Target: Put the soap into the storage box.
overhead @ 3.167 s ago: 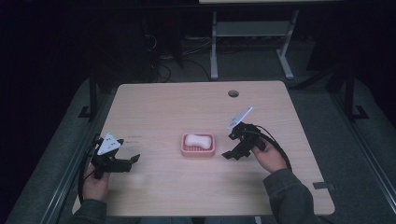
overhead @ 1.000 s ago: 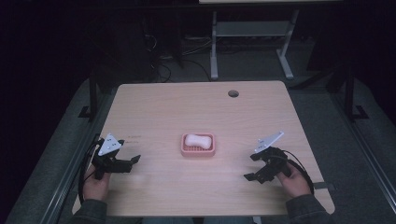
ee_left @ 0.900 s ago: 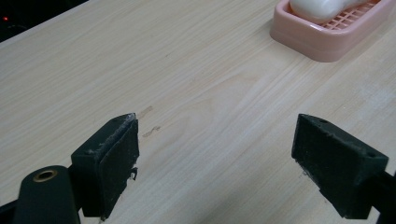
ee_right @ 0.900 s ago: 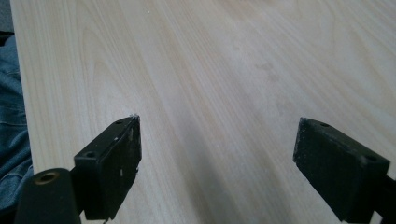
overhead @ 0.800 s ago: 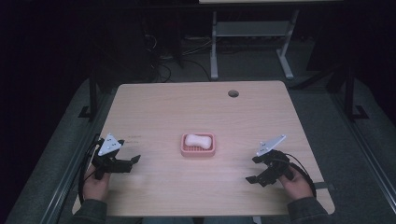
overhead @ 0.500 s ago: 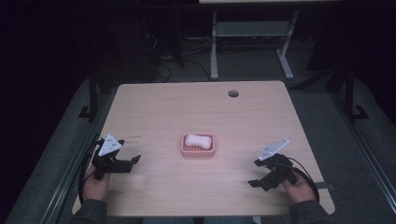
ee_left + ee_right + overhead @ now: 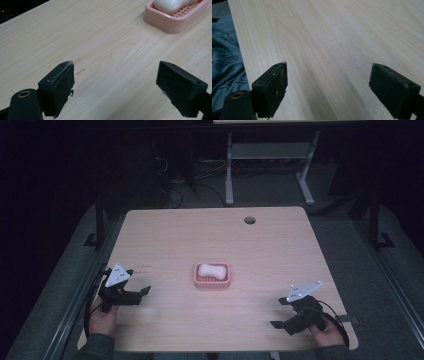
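Soap: a white bar of soap (image 7: pixel 210 270) lies inside the pink soap dish (image 7: pixel 198 281), which stands at the middle of the wooden table (image 7: pixel 260 250).
Left gripper: the left gripper (image 7: pixel 141 294) rests near the table's left edge, well apart from the dish, its jaws spread wide and holding nothing.
Right gripper: the right gripper (image 7: pixel 278 325) sits low at the near right corner of the table, also released, with bare wood between its jaws.
Progress: judging by how things lie, the soap is already seated in its dish and both grippers are parked away from it, so the placing looks done; little seems left beyond resting the hands.
High view adds: it gives the whole layout, both hands at opposite sides with the dish between them, a round cable hole (image 7: pixel 249 220) near the far edge, and a desk frame (image 7: pixel 267 155) on the dark floor beyond.
Left gripper view adds: a close look at the dish's slotted grid and raised rim (image 7: pixel 172 23) at upper right, with the soap (image 7: pixel 168 4) on it, and small scuff marks (image 7: pixel 79 70) on the wood near the left jaw.
Right gripper view adds: the table's near edge and blue denim (image 7: pixel 224 52) of the person's clothing past it.
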